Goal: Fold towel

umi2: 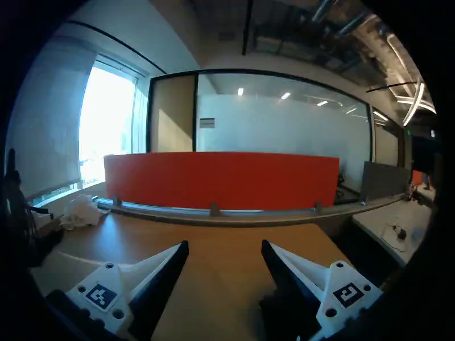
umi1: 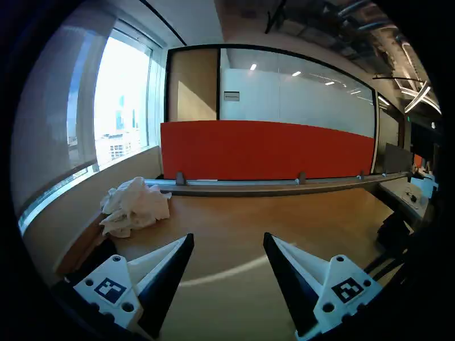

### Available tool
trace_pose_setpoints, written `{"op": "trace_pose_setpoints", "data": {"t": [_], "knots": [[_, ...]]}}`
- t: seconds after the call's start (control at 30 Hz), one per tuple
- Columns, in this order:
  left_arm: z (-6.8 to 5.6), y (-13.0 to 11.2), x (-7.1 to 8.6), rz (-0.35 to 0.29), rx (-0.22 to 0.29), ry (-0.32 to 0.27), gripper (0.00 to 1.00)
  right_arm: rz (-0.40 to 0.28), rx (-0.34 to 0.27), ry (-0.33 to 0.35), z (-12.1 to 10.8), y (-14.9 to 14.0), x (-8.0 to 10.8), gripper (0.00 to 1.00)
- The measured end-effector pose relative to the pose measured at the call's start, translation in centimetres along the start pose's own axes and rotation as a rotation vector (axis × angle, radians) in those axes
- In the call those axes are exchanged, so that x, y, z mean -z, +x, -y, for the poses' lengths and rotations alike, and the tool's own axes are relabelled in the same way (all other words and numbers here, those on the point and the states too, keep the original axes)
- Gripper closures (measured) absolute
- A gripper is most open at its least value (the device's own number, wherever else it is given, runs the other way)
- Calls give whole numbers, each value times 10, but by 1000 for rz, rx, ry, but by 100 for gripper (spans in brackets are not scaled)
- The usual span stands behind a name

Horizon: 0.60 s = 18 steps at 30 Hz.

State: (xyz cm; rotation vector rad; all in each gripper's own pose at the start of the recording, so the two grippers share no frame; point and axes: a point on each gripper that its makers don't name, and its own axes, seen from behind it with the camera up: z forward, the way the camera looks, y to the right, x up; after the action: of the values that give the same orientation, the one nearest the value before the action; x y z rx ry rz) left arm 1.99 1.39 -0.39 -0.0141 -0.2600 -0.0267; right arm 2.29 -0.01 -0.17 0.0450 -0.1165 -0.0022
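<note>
A crumpled white towel (umi1: pixel 133 206) lies in a heap at the far left of the wooden desk (umi1: pixel 267 221), near the window. My left gripper (umi1: pixel 228 243) is open above the desk, with the towel ahead and to its left, well apart from the fingers. In the right gripper view the same towel (umi2: pixel 81 211) looks small at the far left of the desk (umi2: pixel 227 250). My right gripper (umi2: pixel 224 248) is open too, with nothing between its fingers, farther from the towel.
An orange divider panel (umi1: pixel 267 149) on a metal rail closes the desk's far edge. A window wall (umi1: pixel 114 119) runs along the left. A neighbouring white desk (umi2: pixel 392 227) with cables stands to the right. Dark equipment (umi2: pixel 20 221) sits at the left edge.
</note>
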Motion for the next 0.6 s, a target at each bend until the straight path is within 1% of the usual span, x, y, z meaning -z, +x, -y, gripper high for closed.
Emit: {"op": "trace_pose_setpoints", "data": {"t": [0.1, 0.3, 0.6], "knots": [[5, 11, -2, -35, 3, 13, 10, -24, -5, -17, 0, 7, -2, 0], [11, 24, -3, -75, 29, 25, 10, -61, -1, -15, 5, 18, -4, 0], [12, 29, -6, -109, 26, 28, 10, -63, 7, -18, 11, 21, -10, 0]]}}
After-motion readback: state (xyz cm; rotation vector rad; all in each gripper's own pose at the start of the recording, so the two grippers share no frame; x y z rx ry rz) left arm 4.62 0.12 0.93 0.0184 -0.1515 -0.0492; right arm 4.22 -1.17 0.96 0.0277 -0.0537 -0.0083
